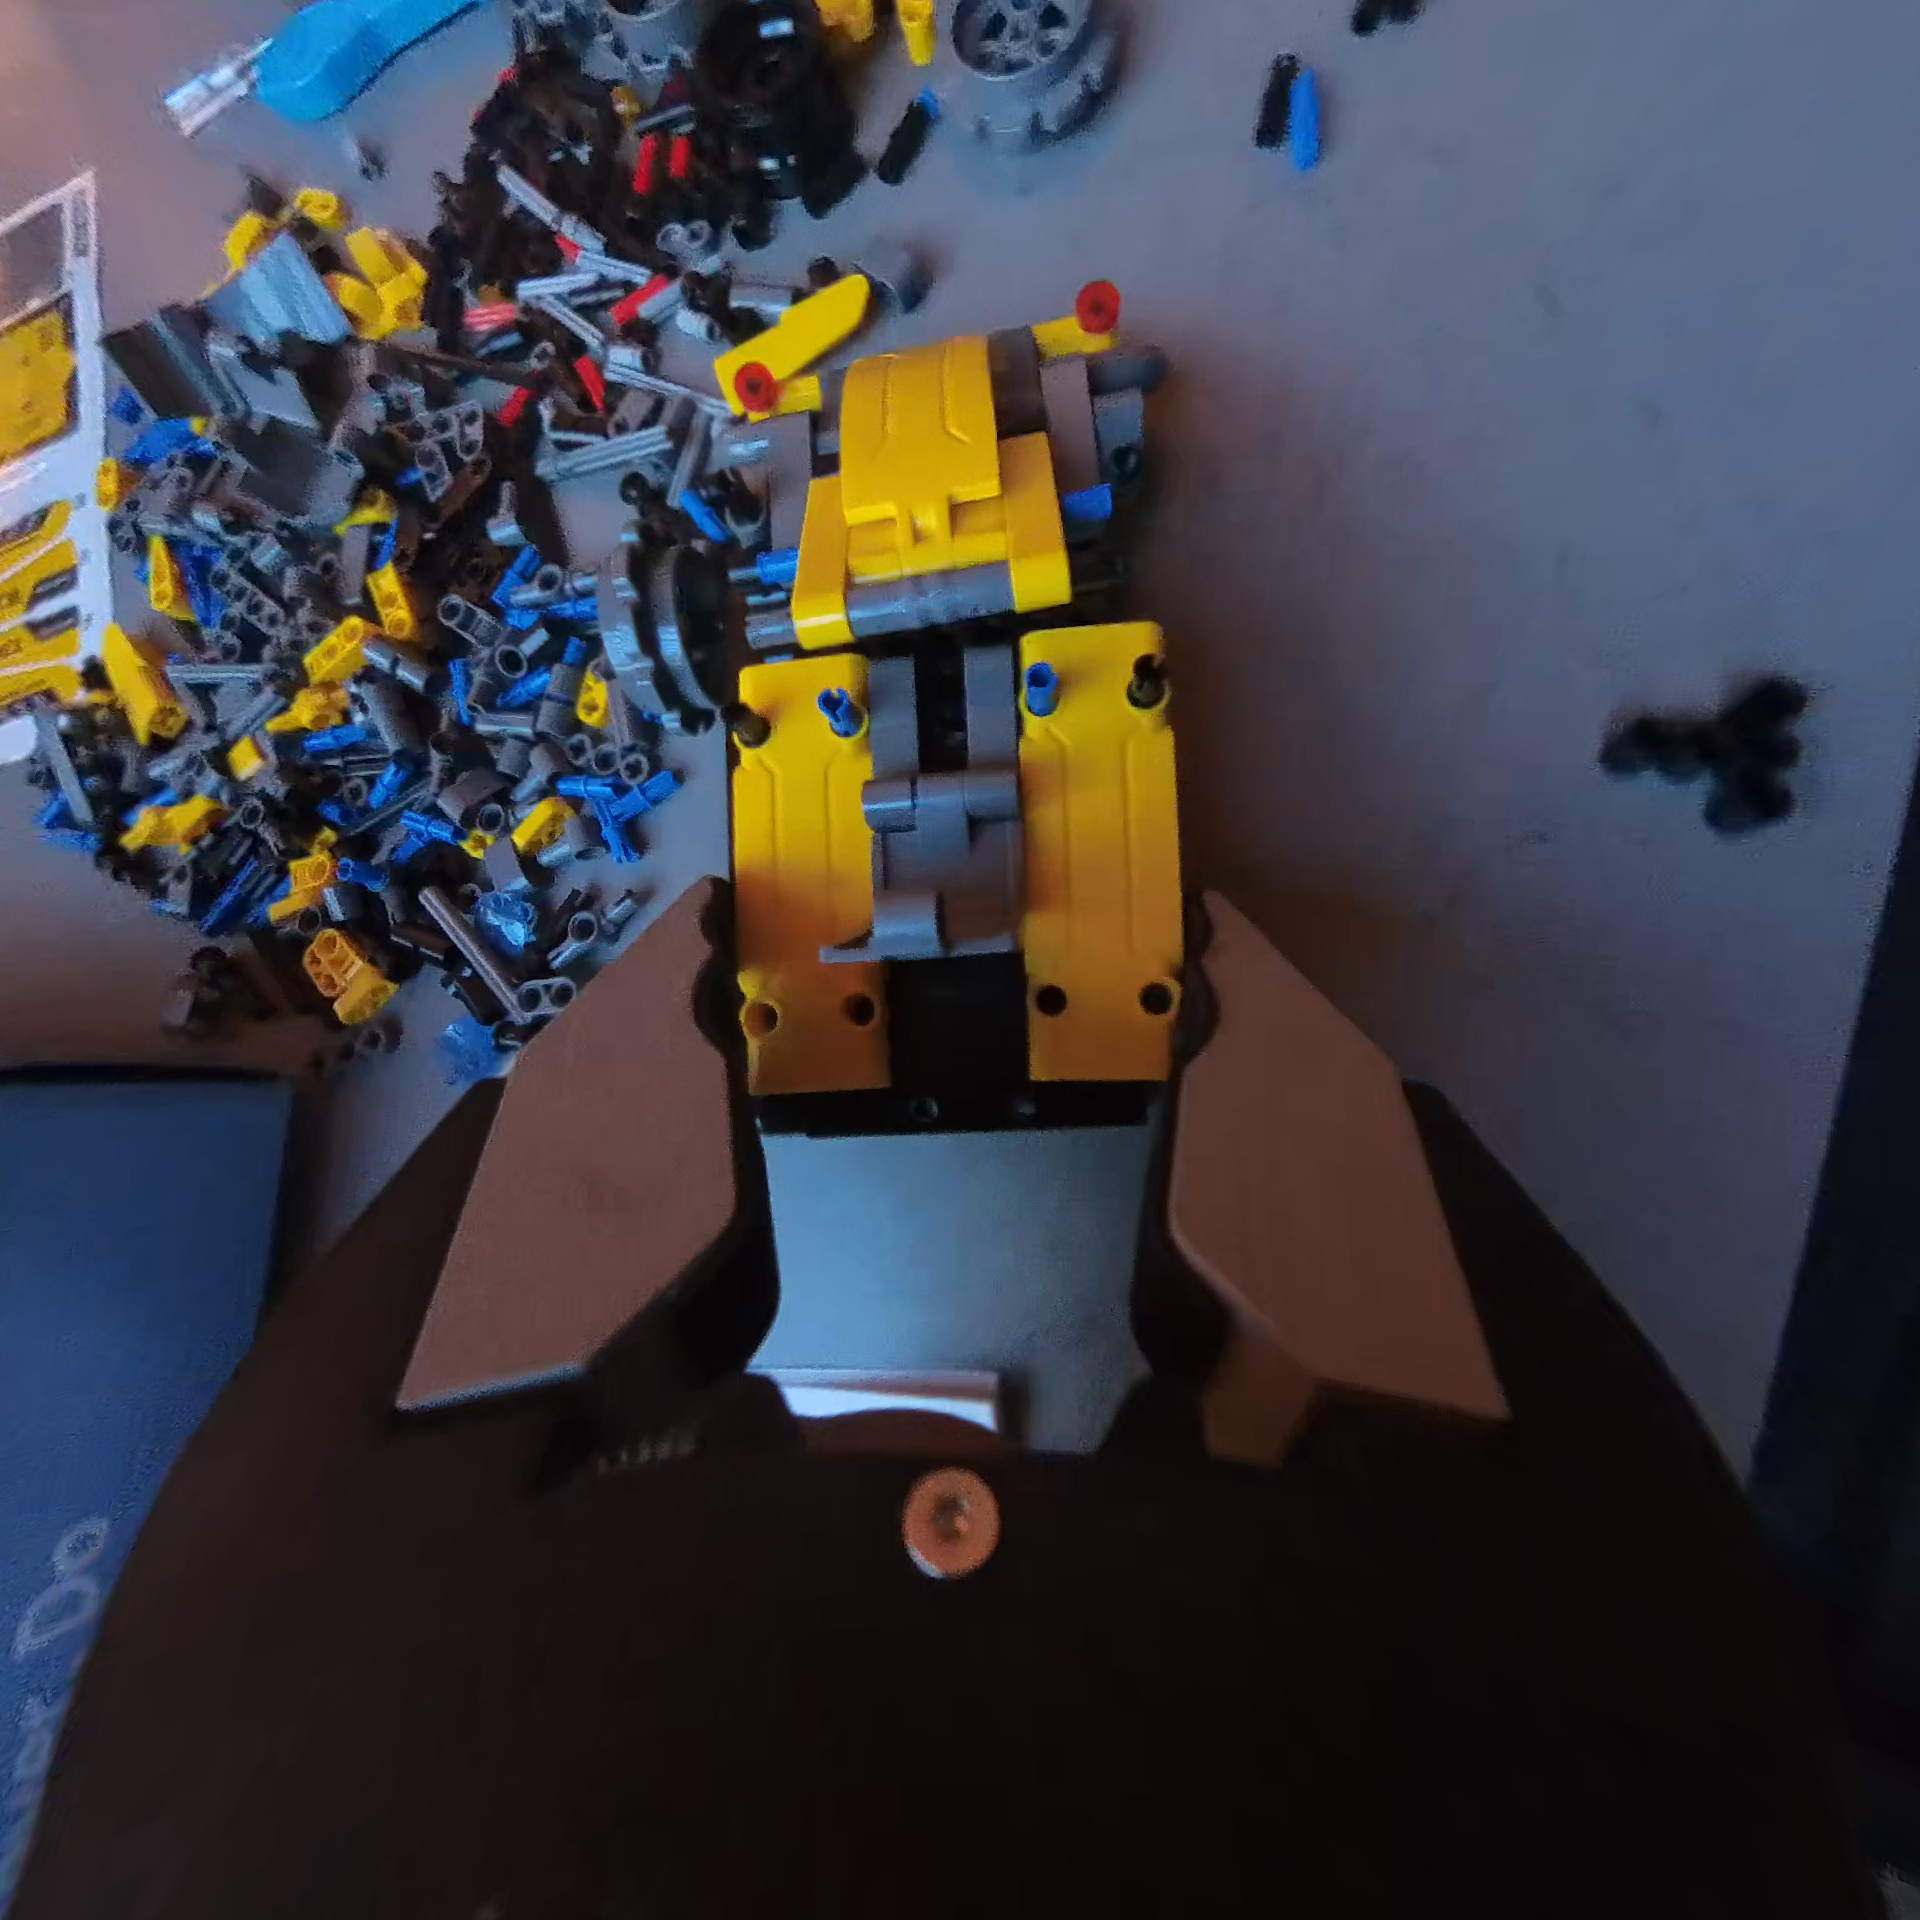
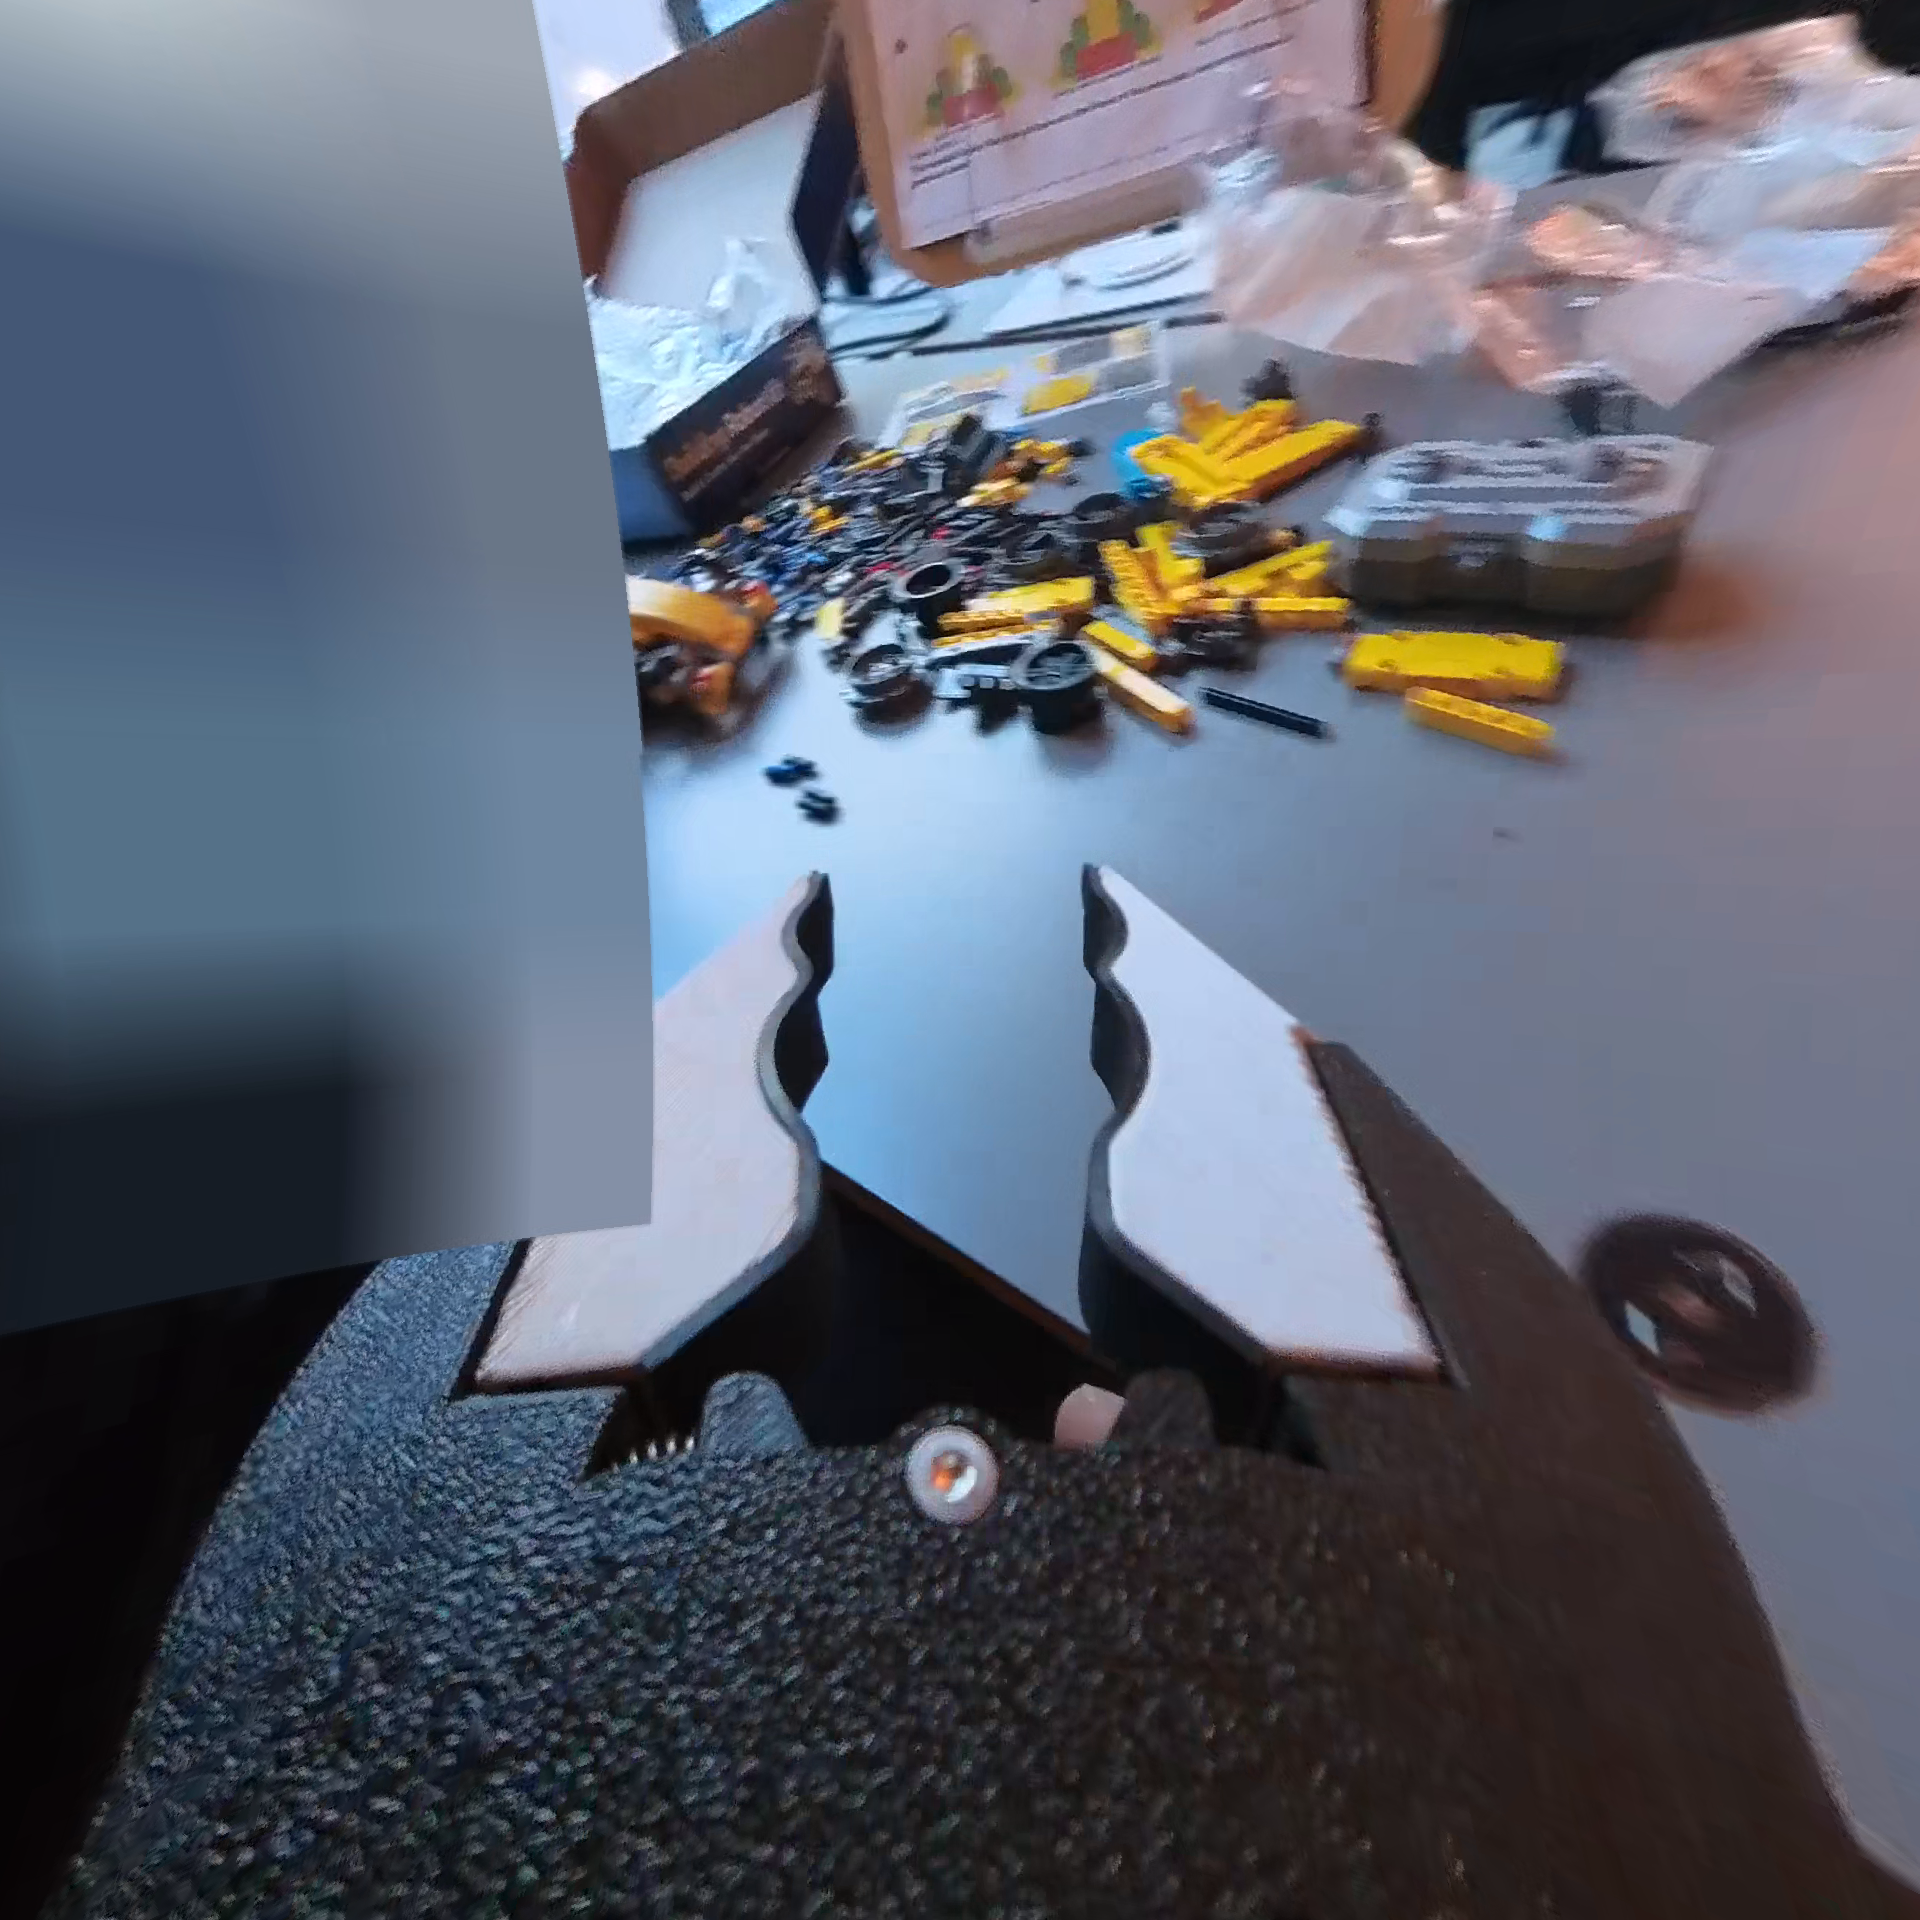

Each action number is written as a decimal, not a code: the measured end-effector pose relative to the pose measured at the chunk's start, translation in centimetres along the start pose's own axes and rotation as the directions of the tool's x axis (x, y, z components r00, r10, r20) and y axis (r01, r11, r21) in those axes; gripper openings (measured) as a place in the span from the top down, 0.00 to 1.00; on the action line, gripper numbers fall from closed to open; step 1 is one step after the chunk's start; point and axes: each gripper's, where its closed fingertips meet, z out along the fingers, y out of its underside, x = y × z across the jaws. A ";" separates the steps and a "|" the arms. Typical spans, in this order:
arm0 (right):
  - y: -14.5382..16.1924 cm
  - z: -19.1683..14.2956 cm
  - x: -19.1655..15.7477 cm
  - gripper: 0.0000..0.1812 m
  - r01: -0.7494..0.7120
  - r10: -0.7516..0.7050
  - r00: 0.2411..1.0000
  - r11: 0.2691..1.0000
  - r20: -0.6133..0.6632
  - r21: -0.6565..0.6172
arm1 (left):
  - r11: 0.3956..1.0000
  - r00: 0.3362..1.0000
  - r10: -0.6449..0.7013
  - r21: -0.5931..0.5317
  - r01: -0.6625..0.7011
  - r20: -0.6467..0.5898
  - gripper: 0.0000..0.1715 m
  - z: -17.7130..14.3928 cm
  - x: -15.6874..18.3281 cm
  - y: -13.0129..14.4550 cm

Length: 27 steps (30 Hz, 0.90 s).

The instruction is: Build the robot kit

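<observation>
My left gripper (image 1: 951, 971) is shut on a yellow and grey brick-built model (image 1: 956, 727), its fingers (image 1: 623, 1101) pressing the sides of the model's near end over the grey table (image 1: 1455, 520). The model has yellow panels, grey beams, blue pins and red pins at its far end. My right gripper (image 2: 956, 883) is open and empty, held low over the dark table (image 2: 1351, 935). Two small black pins (image 2: 805, 784) lie just ahead of it. A part-built yellow piece (image 2: 691, 644) shows at the left, partly cut off by a blurred patch.
A heap of loose yellow, blue, grey and black parts (image 1: 364, 644) lies left of the model, with a printed booklet (image 1: 42, 447), grey wheel hubs (image 1: 1029, 52) and a black cluster (image 1: 1714, 748). In the right wrist view: yellow beams (image 2: 1226, 582), a grey moulded block (image 2: 1517, 530), cardboard boxes (image 2: 1091, 114), plastic bags (image 2: 1558, 239).
</observation>
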 end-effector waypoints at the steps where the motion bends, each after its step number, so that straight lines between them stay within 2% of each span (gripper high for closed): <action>1: -0.1 1.1 -1.1 0.73 0.021 -0.020 1.000 1.000 0.022 -0.021 | 1.000 1.000 -0.019 -0.002 0.019 0.024 0.52 0.2 0.2 -0.3; 3: 0.0 3.2 -3.4 0.73 0.089 -0.085 0.995 0.994 0.053 -0.066 | 0.999 0.998 -0.037 0.014 0.036 0.054 0.52 0.4 0.3 -0.8; 6: 0.6 5.7 -5.7 0.73 0.167 -0.159 0.985 0.974 0.063 -0.151 | 0.999 0.986 -0.038 0.045 0.031 0.162 0.42 -0.5 -0.8 -1.2; 9: 1.4 7.1 -7.4 0.72 0.206 -0.196 0.978 0.957 0.067 -0.205 | 0.990 0.972 -0.036 0.142 0.002 0.233 0.43 -4.1 -1.2 -2.1; 11: 1.9 7.8 -8.1 0.72 0.233 -0.222 0.972 0.944 0.071 -0.233 | 0.974 0.966 -0.084 0.224 0.028 0.245 0.46 -7.0 -0.9 -2.2; 15: 3.3 9.3 -8.4 0.72 0.241 -0.232 0.970 0.924 0.068 -0.297 | 0.950 0.968 -0.208 0.265 0.166 0.140 0.46 -9.7 2.6 0.0; 21: 3.4 11.6 -8.1 0.75 0.263 -0.255 0.964 0.895 0.070 -0.359 | 0.938 0.966 -0.251 0.260 0.229 0.053 0.49 -10.1 8.8 3.0; 25: 2.8 12.8 -7.6 0.76 0.295 -0.286 0.955 0.868 0.083 -0.399 | 0.907 0.953 -0.303 0.300 0.297 -0.029 0.50 -10.0 11.7 3.5; 27: 2.6 13.4 -7.8 0.80 0.309 -0.291 0.951 0.857 0.107 -0.412 | 0.893 0.944 -0.323 0.306 0.330 -0.074 0.53 -9.4 12.8 3.6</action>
